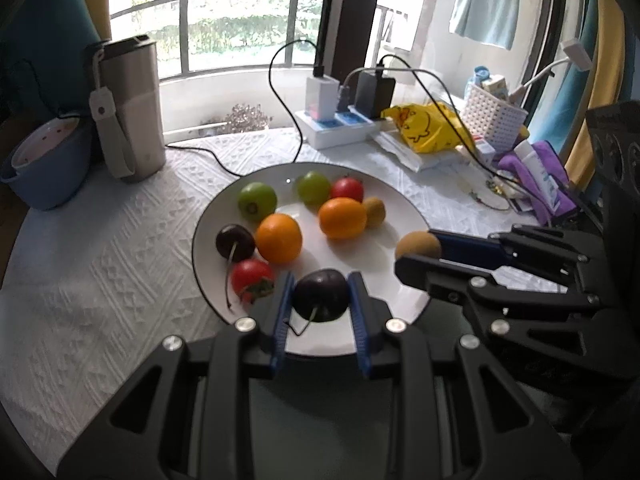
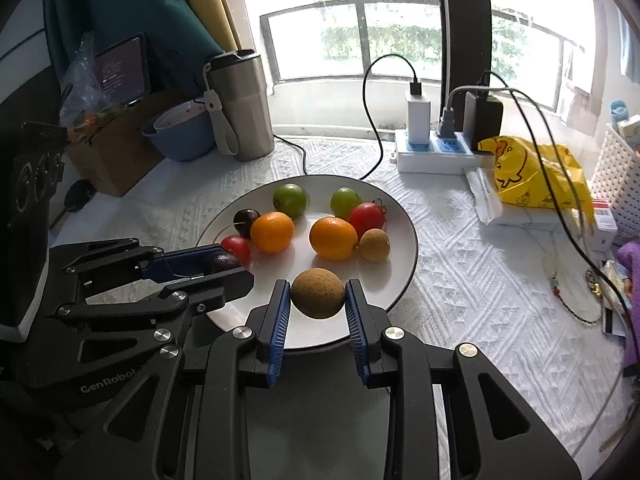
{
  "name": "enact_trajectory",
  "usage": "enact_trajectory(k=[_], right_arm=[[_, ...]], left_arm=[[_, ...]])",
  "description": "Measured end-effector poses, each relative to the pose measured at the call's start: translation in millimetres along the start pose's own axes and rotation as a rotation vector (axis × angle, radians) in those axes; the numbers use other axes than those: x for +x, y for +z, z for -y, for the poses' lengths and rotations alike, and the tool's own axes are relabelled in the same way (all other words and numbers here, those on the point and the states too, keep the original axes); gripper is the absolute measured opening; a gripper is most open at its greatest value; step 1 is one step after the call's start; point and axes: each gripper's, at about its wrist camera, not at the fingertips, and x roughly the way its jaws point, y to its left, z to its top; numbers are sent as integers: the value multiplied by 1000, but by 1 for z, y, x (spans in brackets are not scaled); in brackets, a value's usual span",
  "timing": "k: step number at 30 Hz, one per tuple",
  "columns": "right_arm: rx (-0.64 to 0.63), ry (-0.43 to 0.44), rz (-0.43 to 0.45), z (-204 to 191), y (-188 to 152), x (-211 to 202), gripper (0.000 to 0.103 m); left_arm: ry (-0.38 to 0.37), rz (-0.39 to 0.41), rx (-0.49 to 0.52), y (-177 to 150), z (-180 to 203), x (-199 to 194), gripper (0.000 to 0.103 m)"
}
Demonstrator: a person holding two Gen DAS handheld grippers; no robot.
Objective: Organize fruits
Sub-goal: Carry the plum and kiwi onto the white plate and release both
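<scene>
A white plate (image 1: 212, 224) with a dark rim holds several fruits: two green ones (image 1: 257, 201), two oranges (image 1: 279, 238), two red ones (image 1: 252, 280), a dark cherry (image 1: 235, 242) and a small brown fruit (image 1: 374, 211). My left gripper (image 1: 321, 294) is shut on a dark cherry (image 1: 321, 295) over the plate's near edge. My right gripper (image 2: 318, 294) is shut on a round brown fruit (image 2: 318, 293) over the plate (image 2: 404, 232), and shows in the left wrist view (image 1: 418, 254) to the right.
A steel tumbler (image 1: 130, 108) and a blue bowl (image 1: 48, 168) stand at the back left. A power strip (image 1: 340, 130) with cables, a yellow bag (image 1: 428, 128), a white basket (image 1: 494, 118) and purple cloth (image 1: 540, 180) crowd the back right. A white textured cloth (image 1: 100, 280) covers the table.
</scene>
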Motion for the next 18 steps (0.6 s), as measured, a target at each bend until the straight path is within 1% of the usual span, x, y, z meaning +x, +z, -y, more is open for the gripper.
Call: enact_trajectory(k=[6, 13, 18], right_arm=[[3, 8, -26, 2, -3, 13, 30], [-3, 10, -28, 1, -2, 16, 30], [-9, 4, -34, -1, -2, 15, 30]], left_arm=[[-4, -25, -7, -1, -1, 9, 28], [6, -47, -19, -2, -2, 14, 29], [15, -50, -24, -3, -3, 12, 29]])
